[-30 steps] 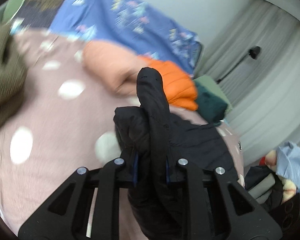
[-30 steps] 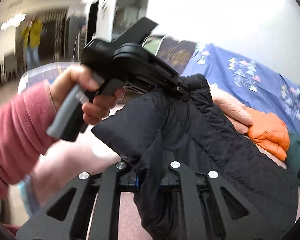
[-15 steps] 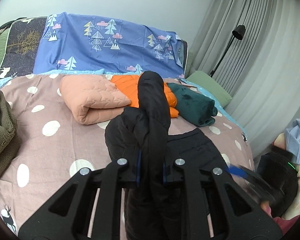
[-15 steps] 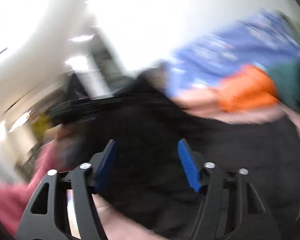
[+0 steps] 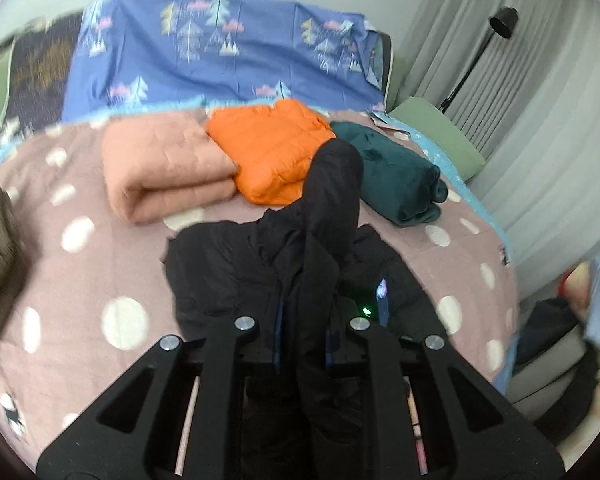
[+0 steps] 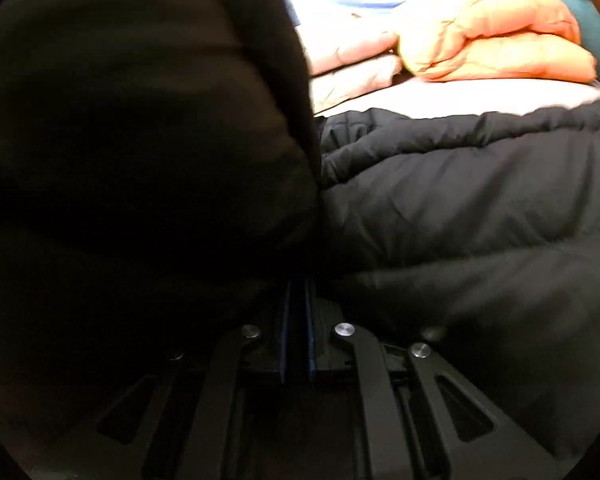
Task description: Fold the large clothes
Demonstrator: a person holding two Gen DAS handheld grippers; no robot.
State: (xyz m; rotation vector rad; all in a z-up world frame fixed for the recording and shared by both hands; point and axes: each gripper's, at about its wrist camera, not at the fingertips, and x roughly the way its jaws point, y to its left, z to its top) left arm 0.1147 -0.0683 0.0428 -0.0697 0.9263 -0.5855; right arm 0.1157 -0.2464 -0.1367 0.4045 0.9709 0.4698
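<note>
Left gripper (image 5: 300,340) pinches a raised fold of the black puffer jacket (image 5: 220,264); right gripper (image 6: 298,332), jaws just closing, nips its fabric.

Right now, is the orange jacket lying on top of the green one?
No, the orange jacket lies beside the green one and overlaps the pink quilt on its other side.

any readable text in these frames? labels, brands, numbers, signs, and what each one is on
None readable in either view.
Blue sheet: printed trees and clouds only, no lettering.
Dark patterned pillow: blurred gold motif, no words that can be made out.
Black puffer jacket: no logo or tag shows; in the right wrist view it is dark fabric with no print.
Orange jacket, peach quilt, dark green garment: plain.
</note>
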